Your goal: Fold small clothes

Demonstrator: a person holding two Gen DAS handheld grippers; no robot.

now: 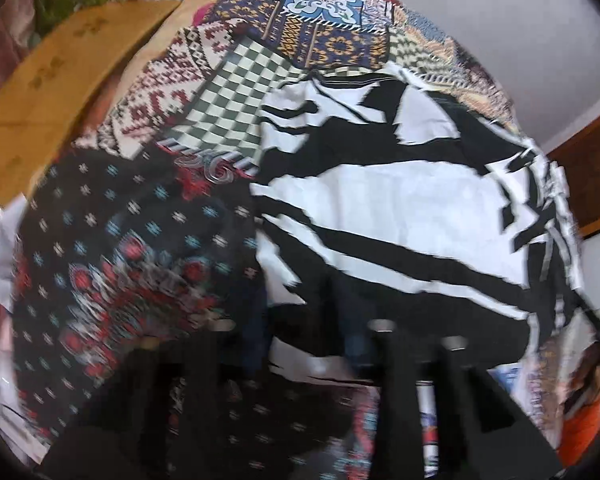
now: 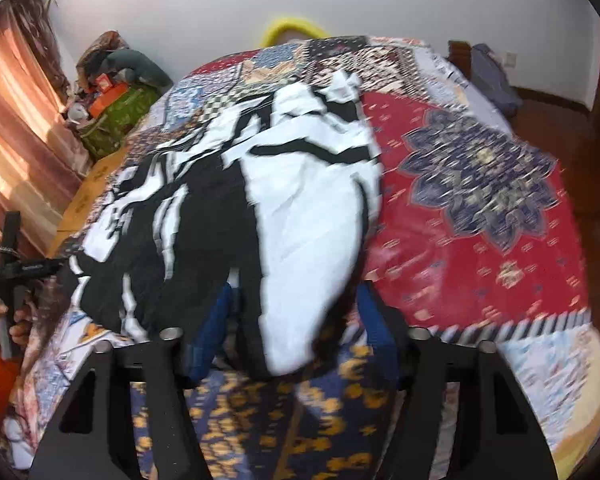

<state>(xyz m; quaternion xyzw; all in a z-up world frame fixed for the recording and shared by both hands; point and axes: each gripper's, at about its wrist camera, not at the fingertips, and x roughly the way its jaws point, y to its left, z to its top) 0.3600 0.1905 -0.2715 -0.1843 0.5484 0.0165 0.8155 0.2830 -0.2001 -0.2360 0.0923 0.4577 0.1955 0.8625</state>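
Note:
A black and white patterned garment (image 1: 400,216) lies spread on a patchwork bedspread (image 1: 140,240). In the left wrist view my left gripper (image 1: 312,344) is at the garment's near edge; its fingers are blurred and partly under cloth. In the right wrist view the same garment (image 2: 284,208) drapes over the space between my right gripper's blue fingers (image 2: 216,332). My right gripper (image 2: 296,328) stands wide apart with the garment's near hem lying between the fingers. The other handheld gripper (image 2: 16,268) shows at the far left.
The bed's red floral patch (image 2: 480,208) lies right of the garment. A wooden board (image 1: 60,64) and green bag (image 2: 116,120) sit beside the bed at the left. A white wall is behind, and a wooden floor (image 2: 548,108) at the right.

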